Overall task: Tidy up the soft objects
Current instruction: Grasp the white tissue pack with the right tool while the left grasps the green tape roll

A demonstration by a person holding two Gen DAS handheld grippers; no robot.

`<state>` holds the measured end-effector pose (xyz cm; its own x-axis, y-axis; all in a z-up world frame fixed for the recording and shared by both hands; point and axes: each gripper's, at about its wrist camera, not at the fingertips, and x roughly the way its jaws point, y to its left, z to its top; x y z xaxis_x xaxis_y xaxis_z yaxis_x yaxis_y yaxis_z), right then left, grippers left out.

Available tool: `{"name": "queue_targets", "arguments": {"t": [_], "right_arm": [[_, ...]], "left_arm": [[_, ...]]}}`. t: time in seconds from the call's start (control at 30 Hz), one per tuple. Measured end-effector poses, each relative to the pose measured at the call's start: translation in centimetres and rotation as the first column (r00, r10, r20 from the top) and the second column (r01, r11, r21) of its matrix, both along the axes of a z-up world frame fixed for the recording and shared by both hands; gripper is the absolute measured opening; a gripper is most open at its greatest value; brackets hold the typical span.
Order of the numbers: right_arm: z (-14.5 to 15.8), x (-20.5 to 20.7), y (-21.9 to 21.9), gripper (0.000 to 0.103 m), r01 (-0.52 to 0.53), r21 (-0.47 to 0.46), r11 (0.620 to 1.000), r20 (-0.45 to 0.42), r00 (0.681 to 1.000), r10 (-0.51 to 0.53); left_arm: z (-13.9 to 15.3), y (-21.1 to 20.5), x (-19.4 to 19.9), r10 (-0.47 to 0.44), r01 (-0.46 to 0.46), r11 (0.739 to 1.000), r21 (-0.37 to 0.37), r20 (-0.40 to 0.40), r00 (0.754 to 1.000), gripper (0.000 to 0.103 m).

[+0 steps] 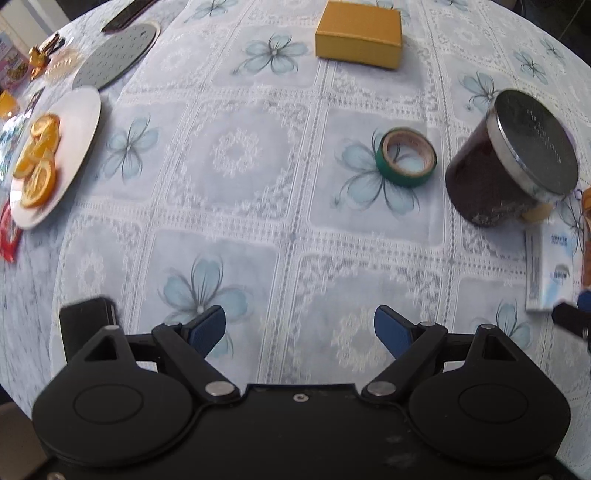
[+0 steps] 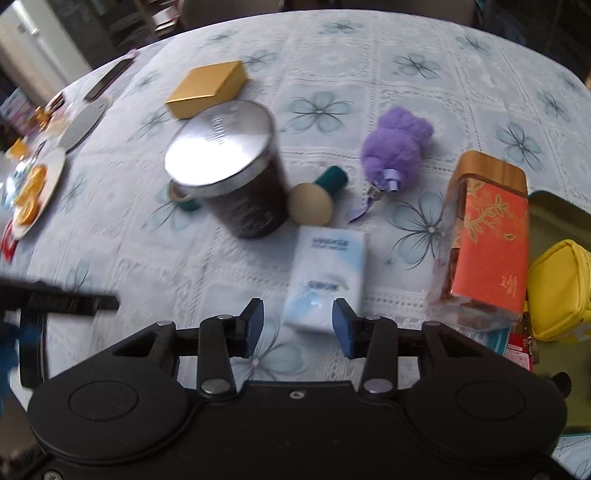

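A white and blue tissue pack (image 2: 327, 269) lies flat on the flowered tablecloth. Its near end sits between the blue pads of my right gripper (image 2: 299, 325); a gap shows at the left pad, so the jaws stand open around it. Beyond it are a purple plush pompom (image 2: 397, 144) and a beige sponge on a teal handle (image 2: 310, 203). A yellow pouch (image 2: 557, 291) rests in a green tin (image 2: 554, 203) at the right. My left gripper (image 1: 299, 328) hangs open and empty over bare cloth. The tissue pack (image 1: 550, 269) is far to its right.
A dark jar with a metal lid (image 2: 229, 166) stands left of the pack. An orange box in a wood-topped case (image 2: 487, 236) stands to its right. A green tape roll (image 1: 406, 157), a yellow box (image 1: 358, 35), a plate (image 1: 83, 122) of orange slices and a grey mat (image 1: 114, 55) also lie on the table.
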<state>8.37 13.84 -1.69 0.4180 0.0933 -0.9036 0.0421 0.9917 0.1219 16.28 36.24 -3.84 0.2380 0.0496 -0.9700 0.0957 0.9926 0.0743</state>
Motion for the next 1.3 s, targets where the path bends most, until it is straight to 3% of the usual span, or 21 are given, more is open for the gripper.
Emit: {"name": "queue_targets", "arguments": {"t": [0.17, 0.43, 0.63, 0.83, 1.0, 1.3], "right_arm": [[0.1, 0.0, -0.5, 0.050, 0.088, -0.038, 0.995, 0.016, 0.996, -0.087], [-0.7, 0.4, -2.0, 0.050, 0.198, 0.031, 0.980, -0.026, 0.980, -0.198], [-0.6, 0.7, -2.2, 0.050, 0.223, 0.040, 0.974, -0.031, 0.974, -0.222], [-0.9, 1.4, -1.9, 0.050, 0.220, 0.040, 0.975, -0.046, 0.975, -0.218], [-1.1, 1.8, -1.5, 0.050, 0.198, 0.021, 0.980, -0.049, 0.979, -0.197], [-3.1, 2.9, -1.1, 0.054, 0.190, 0.013, 0.982, -0.098, 0.977, -0.188]], "left_arm": [[0.4, -1.5, 3.4, -0.038, 0.038, 0.999, 0.005, 0.050, 0.998, 0.087], [-0.9, -3.6, 8.1, -0.058, 0.060, 0.998, -0.024, 0.073, 0.996, 0.087], [-1.7, -2.8, 10.1, 0.030, -0.024, 0.994, -0.104, 0.053, 0.998, 0.087], [-3.0, -3.4, 11.5, 0.024, -0.024, 1.000, 0.017, 0.035, 0.999, 0.090], [-2.1, -1.8, 11.7, 0.058, -0.077, 0.986, 0.150, 0.130, 0.990, 0.086], [-0.4, 2.5, 11.1, 0.105, -0.099, 0.993, -0.060, 0.100, 0.989, 0.090]]}}
